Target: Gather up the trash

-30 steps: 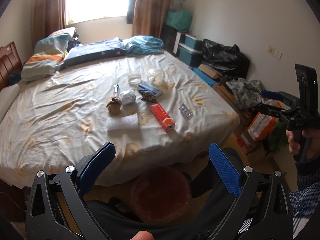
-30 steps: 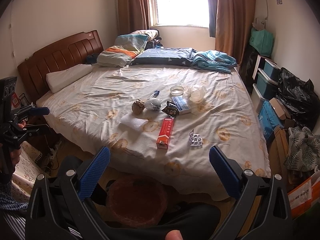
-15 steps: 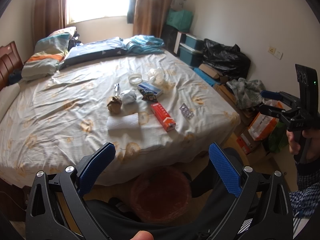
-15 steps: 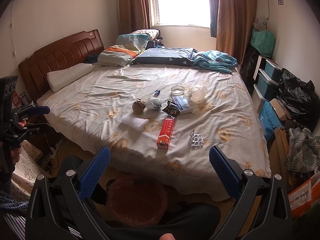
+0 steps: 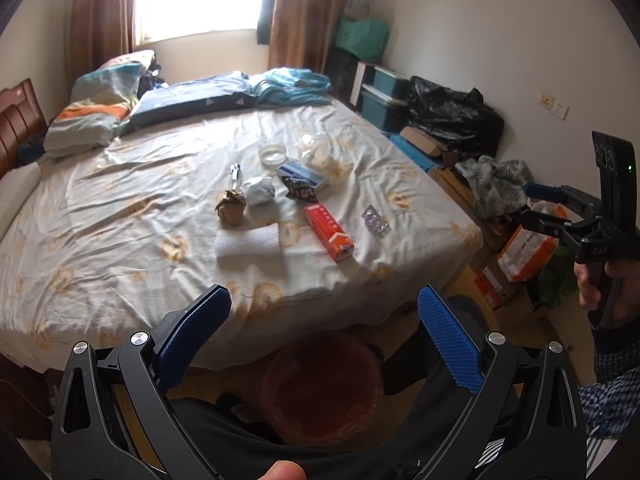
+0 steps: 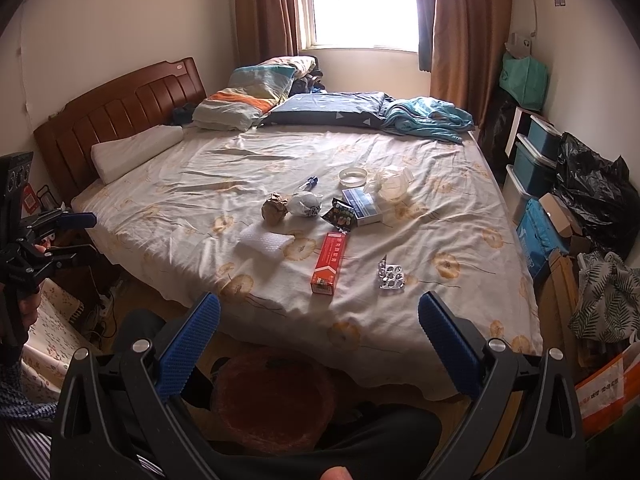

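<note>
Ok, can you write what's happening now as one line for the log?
left hand-held gripper: open, empty | right hand-held gripper: open, empty | red cardboard box, crumpled brown paper ball: on bed | round reddish bin: on floor

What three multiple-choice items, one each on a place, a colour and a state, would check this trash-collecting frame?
1. Where is the bin?
A. On the bed
B. On the floor at the near edge of the bed
C. By the window

2. What colour is the long box?
A. Red
B. Green
C. Black

3. How do the left gripper and right gripper stand?
A. Both open, holding nothing
B. Left shut on the box
C. Right shut on the blister pack

Answers:
1. B: the bin sits low between the fingers, below the edge of the bed.
2. A: the box lying on the sheet is red with a white end.
3. A: each view shows wide-apart blue pads with nothing between them, and the blister pack lies on the sheet.
</note>
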The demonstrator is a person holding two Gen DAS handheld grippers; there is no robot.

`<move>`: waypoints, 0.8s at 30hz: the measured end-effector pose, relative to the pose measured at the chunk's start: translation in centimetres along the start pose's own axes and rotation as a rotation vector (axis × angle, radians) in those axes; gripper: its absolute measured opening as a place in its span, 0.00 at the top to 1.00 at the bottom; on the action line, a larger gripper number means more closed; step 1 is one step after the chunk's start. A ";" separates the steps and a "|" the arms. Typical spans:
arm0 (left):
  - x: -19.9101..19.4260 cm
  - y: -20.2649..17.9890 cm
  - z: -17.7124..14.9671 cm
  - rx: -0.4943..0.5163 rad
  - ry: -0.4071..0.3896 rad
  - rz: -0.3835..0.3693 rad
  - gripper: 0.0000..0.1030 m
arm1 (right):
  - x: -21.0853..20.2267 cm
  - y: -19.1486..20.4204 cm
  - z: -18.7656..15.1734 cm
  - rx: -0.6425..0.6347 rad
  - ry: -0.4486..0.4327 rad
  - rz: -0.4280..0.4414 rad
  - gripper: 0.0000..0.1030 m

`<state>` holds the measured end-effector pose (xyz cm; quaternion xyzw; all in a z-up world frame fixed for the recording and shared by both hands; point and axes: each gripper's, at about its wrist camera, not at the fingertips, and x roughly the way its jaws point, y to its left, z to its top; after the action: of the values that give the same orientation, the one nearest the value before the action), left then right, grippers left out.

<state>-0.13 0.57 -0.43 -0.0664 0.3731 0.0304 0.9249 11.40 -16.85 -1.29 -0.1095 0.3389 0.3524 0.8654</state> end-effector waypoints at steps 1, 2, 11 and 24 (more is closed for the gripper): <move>0.0 0.0 0.0 0.000 0.000 0.001 0.05 | 0.1 0.1 -0.3 0.001 0.000 0.000 0.05; 0.0 0.0 0.0 0.000 0.001 0.000 0.05 | 0.2 0.2 -0.5 0.002 0.001 0.000 0.05; 0.2 0.4 -0.4 -0.009 0.004 0.001 0.05 | 0.5 -0.2 -0.7 0.002 0.007 -0.002 0.05; 3.7 2.6 -0.5 -0.057 0.010 -0.004 0.05 | 1.7 -2.3 -0.1 0.044 0.019 0.022 0.05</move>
<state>1.91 3.13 -3.68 -0.0939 0.3766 0.0388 0.9208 13.82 -17.65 -2.59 -0.0897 0.3560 0.3534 0.8604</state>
